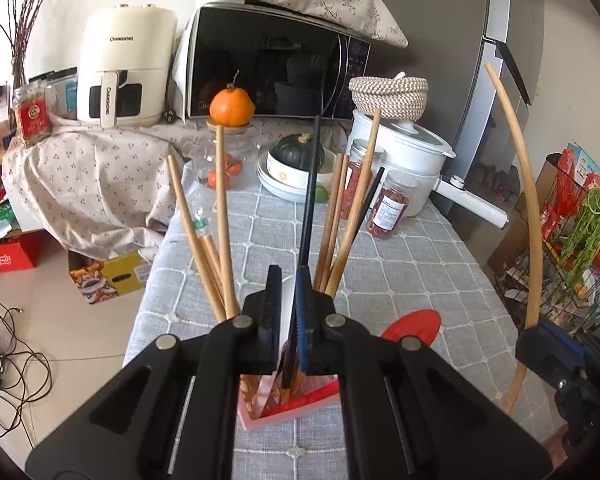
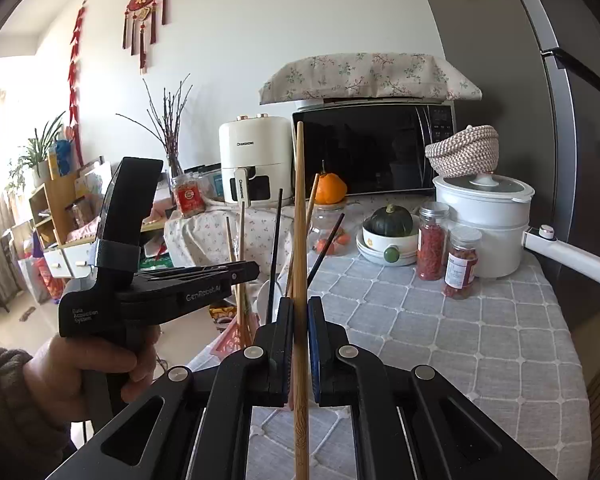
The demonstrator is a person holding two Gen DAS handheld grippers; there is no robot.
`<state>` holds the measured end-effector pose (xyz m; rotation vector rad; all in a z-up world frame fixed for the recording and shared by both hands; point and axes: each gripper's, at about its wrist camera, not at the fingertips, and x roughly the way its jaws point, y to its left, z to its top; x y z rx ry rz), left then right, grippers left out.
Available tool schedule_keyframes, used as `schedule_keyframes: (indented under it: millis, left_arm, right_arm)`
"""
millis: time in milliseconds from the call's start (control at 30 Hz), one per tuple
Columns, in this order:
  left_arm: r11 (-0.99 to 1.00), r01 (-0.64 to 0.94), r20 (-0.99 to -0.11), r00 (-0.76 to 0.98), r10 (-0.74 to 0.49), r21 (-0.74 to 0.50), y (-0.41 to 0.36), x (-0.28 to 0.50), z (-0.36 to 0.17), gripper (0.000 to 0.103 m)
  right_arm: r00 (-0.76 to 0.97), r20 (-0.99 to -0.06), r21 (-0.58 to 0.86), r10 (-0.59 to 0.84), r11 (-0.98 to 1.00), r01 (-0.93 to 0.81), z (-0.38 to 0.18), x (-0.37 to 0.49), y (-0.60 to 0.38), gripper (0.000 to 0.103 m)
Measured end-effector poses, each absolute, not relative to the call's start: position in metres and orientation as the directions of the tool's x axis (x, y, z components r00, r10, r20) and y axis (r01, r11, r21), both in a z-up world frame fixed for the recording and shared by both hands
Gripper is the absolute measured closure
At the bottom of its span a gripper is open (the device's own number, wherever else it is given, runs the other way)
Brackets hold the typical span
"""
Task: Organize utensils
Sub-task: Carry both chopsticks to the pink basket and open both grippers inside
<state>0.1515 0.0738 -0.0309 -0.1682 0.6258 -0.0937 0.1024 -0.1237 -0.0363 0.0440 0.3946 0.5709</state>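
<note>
My left gripper (image 1: 288, 280) is shut on a black chopstick (image 1: 310, 200) that stands upright, its lower end down in a pink and red holder box (image 1: 300, 400). Several wooden chopsticks (image 1: 222, 220) and a second black one (image 1: 370, 196) fan out of that box, and a white spoon (image 1: 286, 304) shows behind the fingers. My right gripper (image 2: 300, 304) is shut on one long bamboo chopstick (image 2: 299, 220), held upright beside the box. In the right wrist view the left gripper (image 2: 240, 272) is at the left, held by a hand (image 2: 88, 372), over the holder box (image 2: 236, 336).
On the grey checked tablecloth (image 2: 440, 320) stand two spice jars (image 2: 462, 260), a white pot (image 2: 484, 216), a bowl with a green squash (image 2: 390, 220) and a glass jar topped by an orange (image 1: 232, 108). A red spoon (image 1: 414, 326) lies right of the box. Microwave (image 1: 268, 64) behind.
</note>
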Motion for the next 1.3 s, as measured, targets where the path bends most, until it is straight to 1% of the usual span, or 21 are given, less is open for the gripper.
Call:
schedule_keyframes:
  millis: [100, 133, 167, 200, 233, 267, 300, 333, 400, 433, 467, 633, 733, 767, 900, 1033, 1133, 1233, 1267, 1300]
  left_arm:
    - [0.967, 0.026, -0.56, 0.811, -0.169, -0.254, 0.085, 0.14, -0.019, 0.096]
    - [0.961, 0.017, -0.56, 0.81, -0.176, -0.277, 0.089, 0.135, -0.015, 0.095]
    - [0.958, 0.006, -0.566, 0.805, -0.175, -0.287, 0.093, 0.133, -0.013, 0.091]
    - [0.955, -0.014, -0.587, 0.792, -0.17, -0.296, 0.098, 0.129, -0.011, 0.089]
    - [0.954, -0.033, -0.612, 0.774, -0.165, -0.299, 0.102, 0.129, -0.013, 0.084]
    - [0.952, -0.067, -0.652, 0.743, -0.152, -0.298, 0.108, 0.13, -0.017, 0.081]
    - [0.95, -0.11, -0.697, 0.704, -0.134, -0.293, 0.114, 0.131, -0.023, 0.081]
    - [0.946, -0.139, -0.723, 0.68, -0.123, -0.292, 0.12, 0.132, -0.029, 0.081]
    - [0.935, -0.19, -0.757, 0.644, -0.113, -0.301, 0.13, 0.134, -0.041, 0.074]
    - [0.928, -0.208, -0.767, 0.631, -0.113, -0.308, 0.134, 0.134, -0.046, 0.068]
    - [0.918, -0.236, -0.783, 0.611, -0.116, -0.32, 0.139, 0.134, -0.054, 0.066]
    - [0.878, -0.288, -0.81, 0.562, -0.169, -0.382, 0.157, 0.13, -0.071, 0.065]
    - [0.847, -0.322, -0.809, 0.555, -0.193, -0.423, 0.17, 0.127, -0.076, 0.065]
    - [0.836, -0.33, -0.808, 0.551, -0.206, -0.438, 0.173, 0.125, -0.077, 0.064]
    - [0.808, -0.345, -0.804, 0.543, -0.242, -0.477, 0.18, 0.124, -0.082, 0.064]
    - [0.805, -0.326, -0.795, 0.544, -0.269, -0.496, 0.177, 0.125, -0.081, 0.064]
    - [0.804, -0.318, -0.789, 0.549, -0.277, -0.503, 0.177, 0.127, -0.08, 0.064]
    - [0.803, -0.308, -0.785, 0.548, -0.289, -0.51, 0.176, 0.127, -0.082, 0.064]
    - [0.804, -0.304, -0.785, 0.546, -0.293, -0.512, 0.175, 0.128, -0.082, 0.064]
    - [0.803, -0.302, -0.785, 0.544, -0.297, -0.513, 0.176, 0.128, -0.083, 0.064]
  right_arm:
    - [0.771, -0.348, 0.16, 0.534, 0.844, -0.512, -0.036, 0.105, -0.126, 0.096]
    - [0.772, -0.347, 0.168, 0.533, 0.845, -0.508, -0.037, 0.106, -0.127, 0.096]
    - [0.773, -0.345, 0.181, 0.532, 0.846, -0.502, -0.038, 0.108, -0.129, 0.096]
    - [0.772, -0.344, 0.196, 0.534, 0.845, -0.497, -0.04, 0.109, -0.13, 0.096]
    - [0.768, -0.346, 0.221, 0.539, 0.842, -0.492, -0.044, 0.112, -0.131, 0.096]
    - [0.763, -0.348, 0.241, 0.544, 0.839, -0.488, -0.047, 0.114, -0.131, 0.096]
    - [0.765, -0.346, 0.254, 0.543, 0.839, -0.48, -0.051, 0.116, -0.13, 0.096]
    - [0.774, -0.335, 0.253, 0.537, 0.843, -0.475, -0.053, 0.116, -0.127, 0.096]
    - [0.798, -0.3, 0.248, 0.523, 0.85, -0.464, -0.051, 0.116, -0.12, 0.096]
    - [0.806, -0.277, 0.265, 0.523, 0.848, -0.459, -0.049, 0.116, -0.116, 0.096]
    - [0.816, -0.254, 0.28, 0.52, 0.847, -0.452, -0.046, 0.116, -0.112, 0.096]
    - [0.866, -0.146, 0.304, 0.478, 0.855, -0.421, -0.035, 0.122, -0.084, 0.096]
    - [0.878, -0.104, 0.365, 0.468, 0.839, -0.404, -0.034, 0.136, -0.071, 0.096]
    - [0.88, -0.097, 0.366, 0.465, 0.839, -0.403, -0.034, 0.14, -0.065, 0.096]
    - [0.894, -0.101, 0.293, 0.438, 0.871, -0.394, -0.041, 0.151, -0.04, 0.096]
    - [0.91, -0.106, 0.243, 0.401, 0.898, -0.368, -0.053, 0.156, -0.026, 0.096]
    - [0.927, -0.111, 0.235, 0.359, 0.916, -0.326, -0.065, 0.159, -0.026, 0.096]
    - [0.952, -0.089, 0.221, 0.294, 0.938, -0.269, -0.074, 0.153, -0.024, 0.096]
    - [0.951, -0.097, 0.221, 0.295, 0.938, -0.268, -0.077, 0.152, -0.022, 0.095]
    - [0.948, -0.106, 0.217, 0.299, 0.938, -0.272, -0.08, 0.151, -0.021, 0.092]
